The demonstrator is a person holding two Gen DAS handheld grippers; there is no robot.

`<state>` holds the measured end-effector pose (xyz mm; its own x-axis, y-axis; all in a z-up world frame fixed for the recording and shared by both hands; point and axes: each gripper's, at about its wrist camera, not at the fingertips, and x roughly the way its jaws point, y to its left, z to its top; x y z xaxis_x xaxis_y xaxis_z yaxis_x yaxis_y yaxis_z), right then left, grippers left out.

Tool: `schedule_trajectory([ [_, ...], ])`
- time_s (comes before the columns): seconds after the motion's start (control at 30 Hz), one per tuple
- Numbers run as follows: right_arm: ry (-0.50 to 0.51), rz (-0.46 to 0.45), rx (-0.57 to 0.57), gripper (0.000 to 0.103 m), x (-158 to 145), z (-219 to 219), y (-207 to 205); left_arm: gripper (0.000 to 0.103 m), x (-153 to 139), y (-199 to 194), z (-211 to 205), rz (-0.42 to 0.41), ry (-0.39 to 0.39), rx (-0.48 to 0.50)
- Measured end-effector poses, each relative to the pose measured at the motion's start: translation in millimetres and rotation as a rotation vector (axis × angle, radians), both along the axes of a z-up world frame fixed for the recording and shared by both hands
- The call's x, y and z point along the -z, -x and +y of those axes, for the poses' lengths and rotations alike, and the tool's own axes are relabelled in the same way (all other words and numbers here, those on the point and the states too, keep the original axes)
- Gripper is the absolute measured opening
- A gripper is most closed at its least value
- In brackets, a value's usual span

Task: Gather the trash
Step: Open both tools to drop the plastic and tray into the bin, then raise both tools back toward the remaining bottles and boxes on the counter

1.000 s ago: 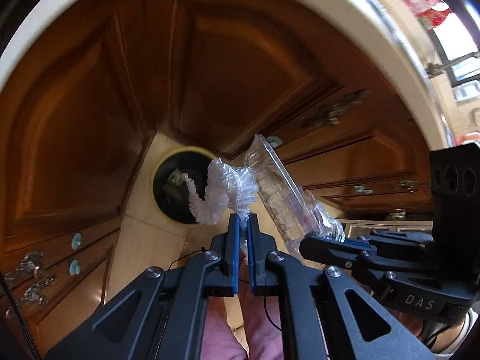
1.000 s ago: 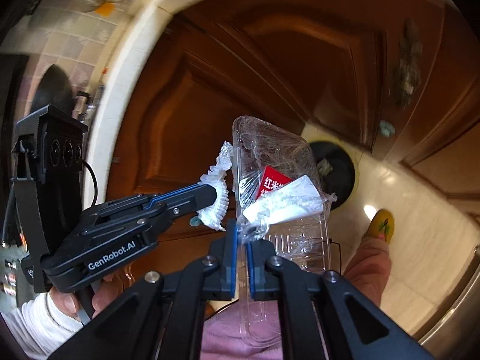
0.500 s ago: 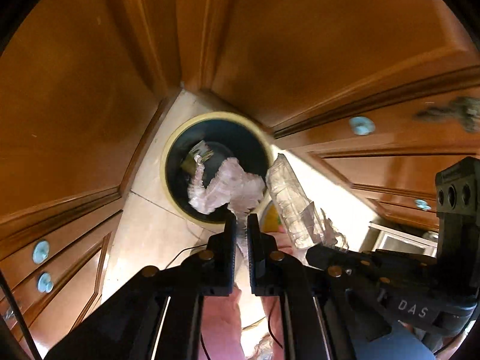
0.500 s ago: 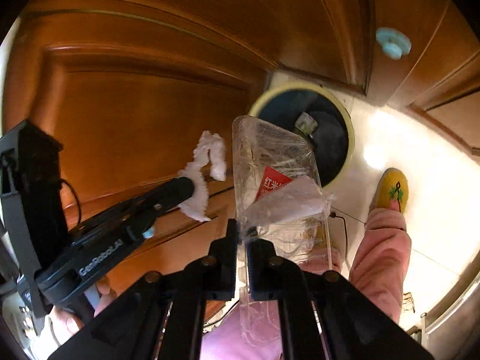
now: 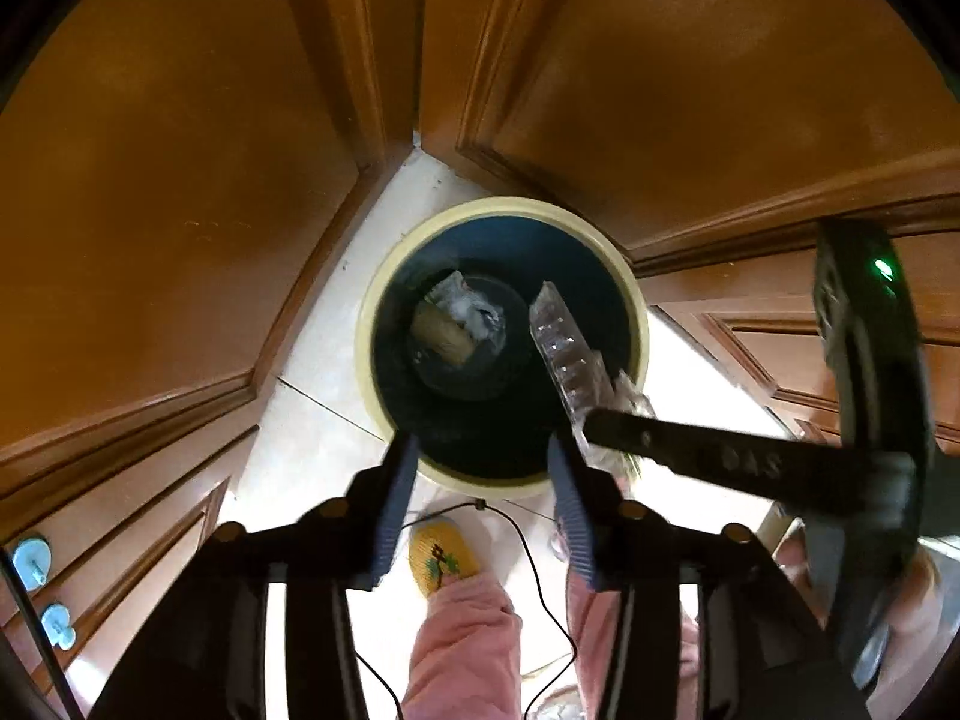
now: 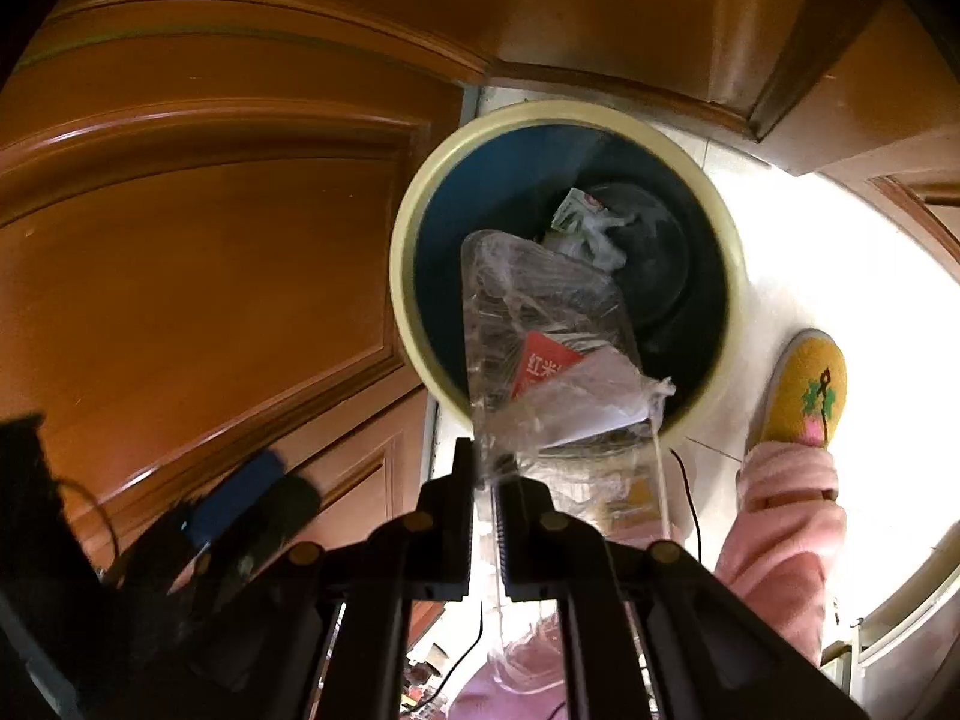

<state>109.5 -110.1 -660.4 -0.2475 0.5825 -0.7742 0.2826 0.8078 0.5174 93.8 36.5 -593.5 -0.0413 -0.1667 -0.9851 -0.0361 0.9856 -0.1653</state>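
Observation:
A round bin with a cream rim (image 5: pixel 367 354) (image 6: pixel 403 276) and a dark blue inside stands on the floor right below both grippers. My left gripper (image 5: pixel 480 441) points straight down over its near edge, and its jaws are opening with nothing between them. Crumpled white plastic (image 5: pixel 477 307) lies on the bin's bottom beside other scraps (image 6: pixel 591 228). My right gripper (image 6: pixel 489 471) is shut on a clear plastic tray (image 6: pixel 540 312) (image 5: pixel 561 348) with a red label and loose film. The tray's far end hangs inside the bin's mouth.
Brown wooden cabinet doors (image 5: pixel 180 180) (image 6: pixel 210 240) close in the bin on the left and behind. The pale tiled floor (image 6: pixel 840 252) opens to the right. A person's yellow slipper (image 6: pixel 807 387) (image 5: pixel 441 558) and pink trouser leg (image 6: pixel 780 510) stand near the bin. A thin black cable (image 5: pixel 528 546) dangles.
Both grippers have sunk close to the bin. The left jaws have opened, and the crumpled white plastic they held is now down in the bin. The right gripper keeps the tray.

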Motion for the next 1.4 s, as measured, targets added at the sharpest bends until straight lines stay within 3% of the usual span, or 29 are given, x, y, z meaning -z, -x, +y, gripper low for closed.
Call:
schedule_trajectory([
  [0.2,0.034,-0.002,-0.033,0.009,20.3,16.6,-9.6,0.046,-7.3,-0.3,12.2,-0.030,-0.006,-0.003],
  [0.27,0.038,0.020,-0.016,0.026,25.1,17.7,-10.5,0.047,-9.8,-0.8,13.4,-0.036,0.001,-0.015],
  [0.33,0.033,0.029,0.032,0.036,27.2,15.0,-10.3,0.048,-14.2,-0.6,17.2,-0.044,0.003,-0.024],
  [0.53,0.048,0.005,0.024,0.037,16.6,16.1,-10.0,0.048,-20.6,1.6,17.6,-0.060,0.004,-0.033],
  [0.73,0.055,-0.035,-0.033,0.037,-16.7,18.3,3.0,0.048,-31.7,2.7,20.2,-0.075,0.014,-0.045],
  [0.93,0.057,-0.117,-0.092,0.037,-85.7,12.4,21.9,0.050,-70.3,5.4,13.9,-0.099,0.020,-0.022],
  [1.03,0.066,-0.172,-0.128,0.037,-130.0,10.1,32.6,0.058,-105.3,8.8,7.2,-0.137,0.017,0.001],
  [1.4,0.116,-0.406,-0.132,0.037,-313.0,-26.8,59.1,0.071,-265.4,25.8,-28.0,-0.322,0.059,0.112],
])
